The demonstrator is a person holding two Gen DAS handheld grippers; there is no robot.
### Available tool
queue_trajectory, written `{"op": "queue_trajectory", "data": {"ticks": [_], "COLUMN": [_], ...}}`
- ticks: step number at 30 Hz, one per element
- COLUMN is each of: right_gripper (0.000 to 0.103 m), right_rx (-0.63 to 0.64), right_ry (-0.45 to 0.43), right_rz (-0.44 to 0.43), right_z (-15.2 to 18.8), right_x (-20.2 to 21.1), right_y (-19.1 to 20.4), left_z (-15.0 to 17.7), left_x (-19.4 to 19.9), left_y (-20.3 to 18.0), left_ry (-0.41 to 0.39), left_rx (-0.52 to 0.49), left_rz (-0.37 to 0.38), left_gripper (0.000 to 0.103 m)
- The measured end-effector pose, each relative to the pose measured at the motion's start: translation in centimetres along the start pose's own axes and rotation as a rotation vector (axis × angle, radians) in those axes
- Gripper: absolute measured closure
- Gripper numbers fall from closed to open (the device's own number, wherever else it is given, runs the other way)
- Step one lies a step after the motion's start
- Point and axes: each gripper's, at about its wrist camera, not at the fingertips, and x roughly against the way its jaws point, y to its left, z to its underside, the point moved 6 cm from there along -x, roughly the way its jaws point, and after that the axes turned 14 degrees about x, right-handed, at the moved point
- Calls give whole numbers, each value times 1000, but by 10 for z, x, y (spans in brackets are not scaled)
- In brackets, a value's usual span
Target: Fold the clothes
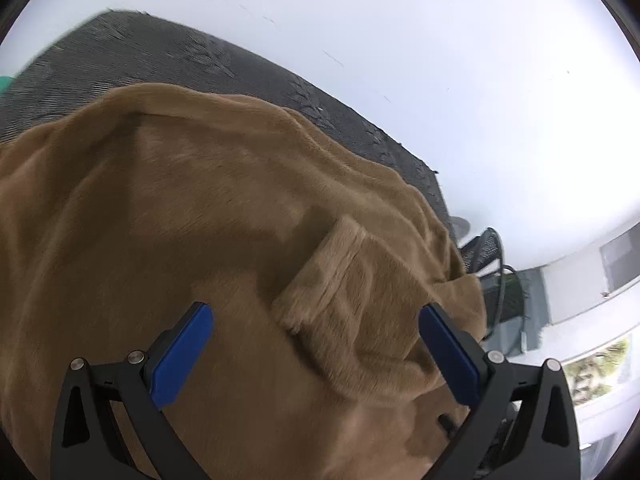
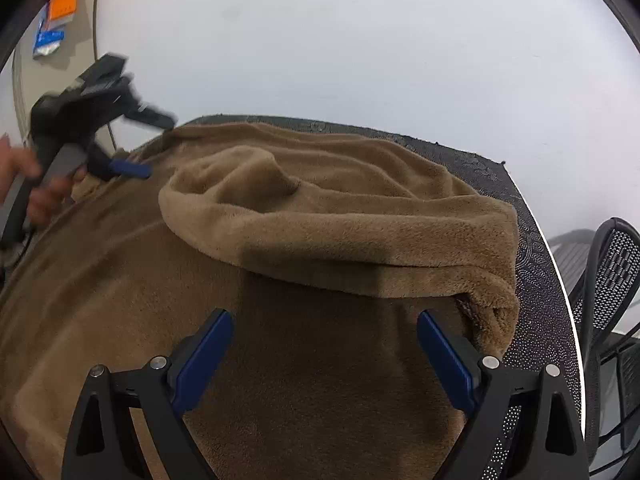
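Observation:
A tan fleece garment lies spread over a dark patterned table mat, its far part folded back over the rest in a thick rumpled layer. My right gripper hovers open above the flat near part of the fleece, nothing between its blue pads. In the left wrist view the same fleece fills the frame, with a small patch-like flap between the fingers. My left gripper is open above it. From the right wrist view the left gripper shows at the garment's far left edge, held by a hand.
The mat lies on a white table. A black mesh chair stands off the table's right side, also visible as the chair in the left view. Orange and blue papers lie far left.

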Motion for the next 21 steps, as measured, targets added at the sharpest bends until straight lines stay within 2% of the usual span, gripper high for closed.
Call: {"op": "queue_trajectory", "data": {"ticks": [3, 7, 10, 13, 14, 15, 17, 19, 21], "right_gripper": [8, 8, 8, 8, 8, 8, 8, 8, 8], "right_rx": [-5, -34, -50, -59, -61, -62, -67, -78, -94], "right_ry": [5, 9, 10, 18, 24, 30, 42, 50, 56], "right_rz": [-4, -16, -25, -35, -38, -39, -42, -44, -47], "right_z": [1, 3, 3, 4, 4, 5, 6, 7, 8], "right_x": [-1, -3, -3, -5, -7, -8, -10, -12, -13], "right_y": [-1, -7, -9, -10, -10, -10, -10, -12, -15], "left_z": [-7, -8, -6, 1, 4, 7, 11, 13, 14], "left_x": [-16, -44, -56, -59, -59, -59, -57, -40, -10], "left_y": [-11, -19, -18, -24, -25, -25, -22, -20, -18], "left_ry": [69, 133, 160, 162, 166, 173, 174, 111, 31], "left_rx": [-34, -77, -68, -111, -124, -127, -115, -107, -95], "left_rz": [28, 17, 15, 2, -4, -12, -29, -24, 22], "left_gripper": [0, 0, 0, 3, 18, 42, 71, 72, 73]}}
